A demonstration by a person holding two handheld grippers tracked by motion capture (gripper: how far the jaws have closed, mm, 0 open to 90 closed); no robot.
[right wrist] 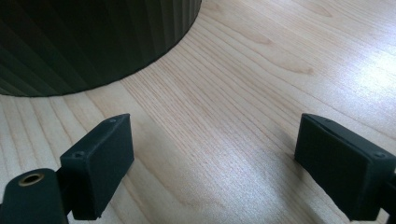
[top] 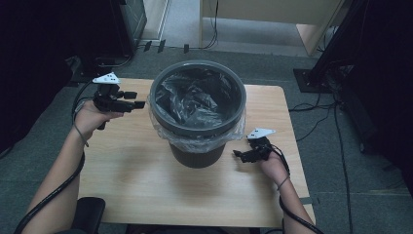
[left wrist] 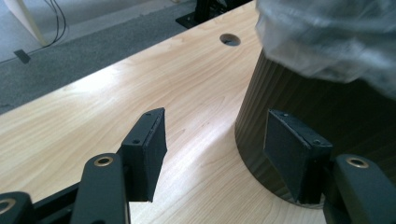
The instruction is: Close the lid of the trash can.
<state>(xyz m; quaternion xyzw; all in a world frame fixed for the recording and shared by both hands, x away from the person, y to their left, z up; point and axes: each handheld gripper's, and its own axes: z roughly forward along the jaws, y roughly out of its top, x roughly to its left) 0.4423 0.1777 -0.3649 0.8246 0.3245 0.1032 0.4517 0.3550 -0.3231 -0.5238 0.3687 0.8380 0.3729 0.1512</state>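
No readable brand, label or writing on anything in view.

Bin (top: 197, 114) stands upright mid-counter (top: 136, 180), dark ribbed wall, lined with a black bag (top: 195, 95); a clear plastic liner (top: 204, 139) is folded over the rim and hangs down the outside.

Left gripper (top: 139, 100) is at the bin's left, up near rim level, pointing toward it, held in the left hand (top: 90, 117). Fingers are released, nothing between them. The left gripper view puts the bin wall (left wrist: 327, 107) just behind one finger (left wrist: 292, 151); touching or not, cannot tell. The other finger (left wrist: 147, 144) is over bare wood. The clear liner's edge (left wrist: 336, 42) hangs at top right there.

Right gripper (top: 238, 155) sits low at the bin's right, near its base, in the right hand (top: 272, 163). Fingers are spread wide and released, bare counter (right wrist: 243, 107) between them; the bin base (right wrist: 84, 42) is ahead, apart from both fingers.

High view adds the bin's inside, the bags, both forearms, the cables and the grey floor (top: 341, 161). The left gripper view adds a round hole (left wrist: 229, 39) in the counter top beyond the bin. The right gripper view gives the ribbing and the wood grain close up.
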